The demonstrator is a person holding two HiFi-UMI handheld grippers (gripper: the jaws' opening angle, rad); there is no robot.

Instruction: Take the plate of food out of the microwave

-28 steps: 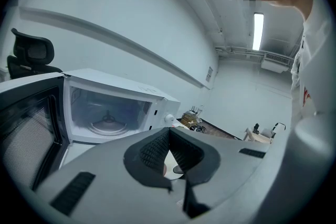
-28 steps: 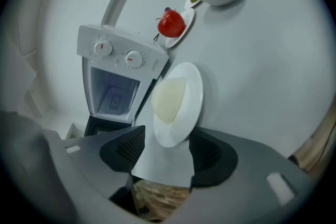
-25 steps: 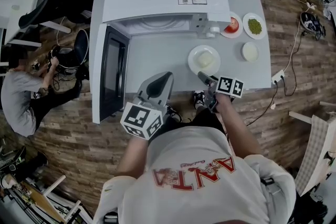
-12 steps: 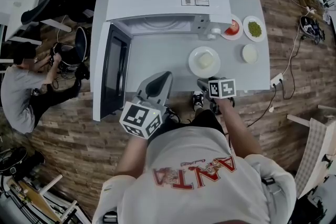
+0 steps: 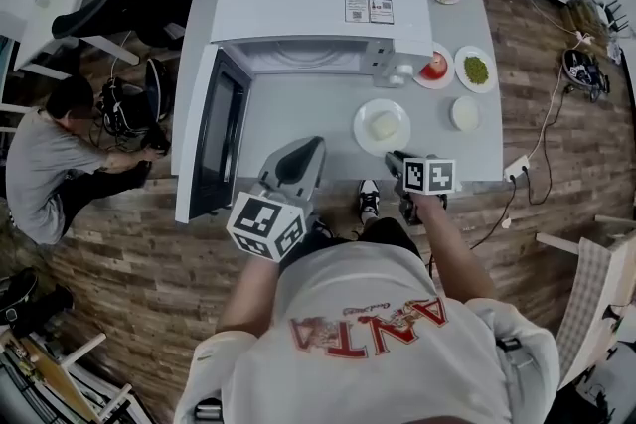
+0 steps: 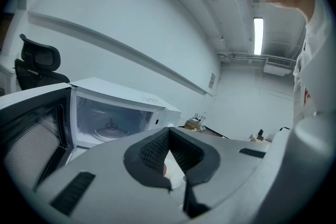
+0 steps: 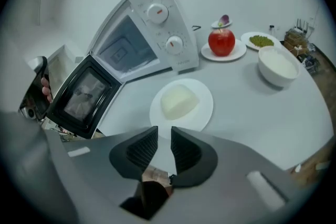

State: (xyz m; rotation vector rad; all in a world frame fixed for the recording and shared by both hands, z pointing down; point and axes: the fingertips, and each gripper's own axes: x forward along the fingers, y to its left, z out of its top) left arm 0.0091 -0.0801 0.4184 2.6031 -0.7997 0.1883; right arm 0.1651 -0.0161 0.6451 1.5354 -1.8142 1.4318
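Since the earlier frame the right gripper (image 7: 164, 132) has drawn back from the plate (image 7: 202, 113) towards the near edge of the table (image 5: 298, 104). Its jaws have just been closing and now stand a narrow gap apart with nothing between them. The left gripper (image 6: 168, 134) has barely shifted; its jaws meet at the tips, empty, and point at the open microwave (image 5: 318, 0).

Finding: the plate, bearing a pale block of food (image 7: 178, 99), rests on the table in front of the microwave and just beyond the right gripper, released. The turntable (image 6: 107, 131) inside is bare. The task appears done, though the door (image 5: 221, 139) remains swung open at left.

Further along the grey table, to the right, stand a white bowl (image 5: 464, 113), an apple (image 5: 434, 70) on a plate and a dish of green food (image 5: 476, 70). Around the table is wood-pattern floor (image 5: 129, 283), where a seated person (image 5: 45, 164) has changed posture.
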